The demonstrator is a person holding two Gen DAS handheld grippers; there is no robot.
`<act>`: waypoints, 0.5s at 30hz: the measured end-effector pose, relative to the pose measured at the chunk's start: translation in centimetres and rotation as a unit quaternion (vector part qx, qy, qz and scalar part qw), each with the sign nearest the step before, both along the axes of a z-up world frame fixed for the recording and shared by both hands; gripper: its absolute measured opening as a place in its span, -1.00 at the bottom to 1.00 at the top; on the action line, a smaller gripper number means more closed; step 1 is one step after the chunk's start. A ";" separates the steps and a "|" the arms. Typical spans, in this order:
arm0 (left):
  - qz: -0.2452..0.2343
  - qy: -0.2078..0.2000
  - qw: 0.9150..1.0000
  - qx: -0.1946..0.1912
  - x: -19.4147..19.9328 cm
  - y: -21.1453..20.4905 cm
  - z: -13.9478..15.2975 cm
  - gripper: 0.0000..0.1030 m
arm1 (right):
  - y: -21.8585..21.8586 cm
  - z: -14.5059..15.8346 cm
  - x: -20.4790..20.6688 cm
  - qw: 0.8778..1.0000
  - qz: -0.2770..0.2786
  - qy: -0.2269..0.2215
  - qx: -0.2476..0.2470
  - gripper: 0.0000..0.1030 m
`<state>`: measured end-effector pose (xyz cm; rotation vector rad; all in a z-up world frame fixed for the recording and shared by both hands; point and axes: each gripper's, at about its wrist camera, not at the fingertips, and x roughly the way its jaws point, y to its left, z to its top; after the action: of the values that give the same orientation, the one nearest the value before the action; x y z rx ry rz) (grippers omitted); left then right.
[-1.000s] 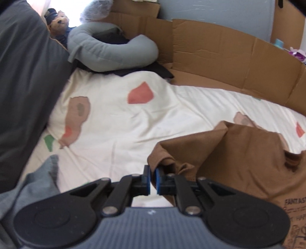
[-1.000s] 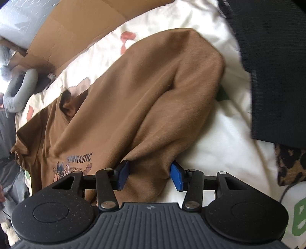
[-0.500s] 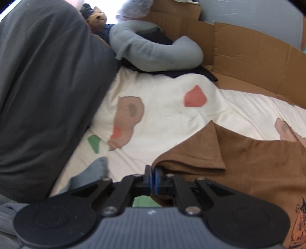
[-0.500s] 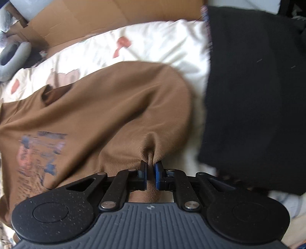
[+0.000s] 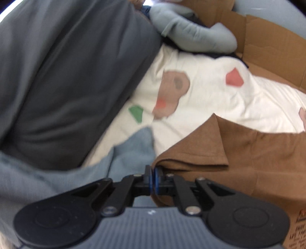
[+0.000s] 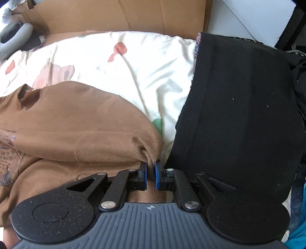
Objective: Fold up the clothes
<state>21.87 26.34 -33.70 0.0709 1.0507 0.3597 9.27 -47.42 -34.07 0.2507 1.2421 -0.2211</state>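
Observation:
A brown printed T-shirt [image 5: 248, 153] [image 6: 76, 118] lies spread across a cream bedsheet [image 5: 210, 92] [image 6: 133, 65] with coloured patches. My left gripper [image 5: 152, 170] is shut on the shirt's left edge, where a sleeve lies folded over. In the right wrist view my right gripper [image 6: 150, 165] is shut on a pinched fold at the shirt's right edge. The neck hole [image 6: 28, 99] shows at the far left of that view, and printed text [image 6: 7, 153] sits at the left edge.
A dark grey cushion [image 5: 67, 76] fills the left side, with a pale blue garment [image 5: 130, 151] below it. A grey U-shaped pillow [image 5: 191, 32] and cardboard walls [image 5: 267, 42] [image 6: 124, 17] line the back. A black knitted garment [image 6: 239, 115] lies right of the shirt.
The right gripper closed on the shirt's right edge and drew it outward. The left gripper, still clamped, pulled the left edge leftward toward the grey cushion, so the shirt spread flatter.

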 end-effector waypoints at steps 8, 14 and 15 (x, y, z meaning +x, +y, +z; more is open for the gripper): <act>0.021 0.042 0.999 -0.023 -4.2 0.4 -2.1 -0.94 | 0.8 -1.2 -1.8 0.999 0.000 0.030 -0.011 -0.89; 0.028 0.058 0.997 -0.033 -7.1 0.6 -1.8 -0.94 | 1.2 -0.6 -2.9 0.999 -0.008 0.040 -0.009 -0.89; 0.028 0.060 0.997 -0.033 -7.6 0.6 -1.5 -0.94 | 1.4 -0.6 -2.9 0.999 -0.007 0.042 -0.009 -0.89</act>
<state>14.26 26.92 -35.24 0.0035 1.1852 0.3749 6.34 -46.02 -34.70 0.2362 1.3214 -0.2581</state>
